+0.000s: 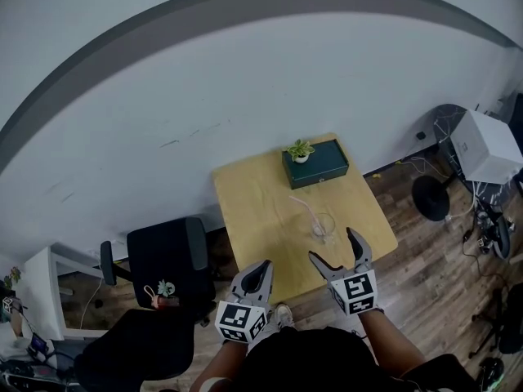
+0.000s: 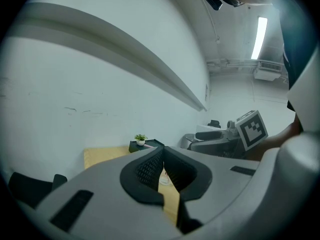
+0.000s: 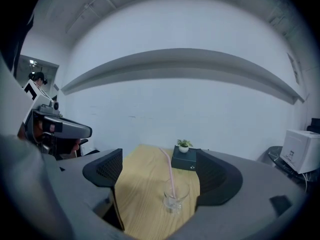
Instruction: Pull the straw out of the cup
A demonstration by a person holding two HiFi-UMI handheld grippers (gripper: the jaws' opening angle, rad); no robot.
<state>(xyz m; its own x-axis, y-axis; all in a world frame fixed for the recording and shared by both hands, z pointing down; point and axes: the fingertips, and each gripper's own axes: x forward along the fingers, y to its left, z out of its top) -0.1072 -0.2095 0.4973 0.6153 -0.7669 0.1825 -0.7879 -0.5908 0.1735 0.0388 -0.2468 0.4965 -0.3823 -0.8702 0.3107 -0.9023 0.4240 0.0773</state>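
**Straw standing in the cup, one claw spread, one closed**

Head view: the wooden table fills the middle. The clear cup sits toward its near right part, apart from both tools. The right gripper hangs over the near edge with the cup at about its 11 o'clock. The left gripper is lower, at the cup's 7 o'clock, off the table's corner. The straw leans out of the cup between 10 and 11 o'clock. A dark green box with a small potted plant on it lies at the cup's 12 o'clock by the wall. A black office chair stands at the table's 9 o'clock. Only this view shows the whole layout, but it leaves the left claw's state unclear.

Left gripper view: its two dark pads meet at the tips with nothing between them. Through the narrow slit under them shows a strip of table and a faint bit of the cup. The straw cannot be made out here. The right tool's marker cube sits at 3 o'clock.

Right gripper view: the jaws stand wide apart and touch nothing. The cup is framed between them, resting upright on the wood farther out. This view shows it best: a short clear glass, with a pale pink straw whose foot is in the bottom. The straw rests on the rim and tilts toward 11 o'clock. The box and plant lie beyond at 12 o'clock. A white appliance shows at 3 o'clock.
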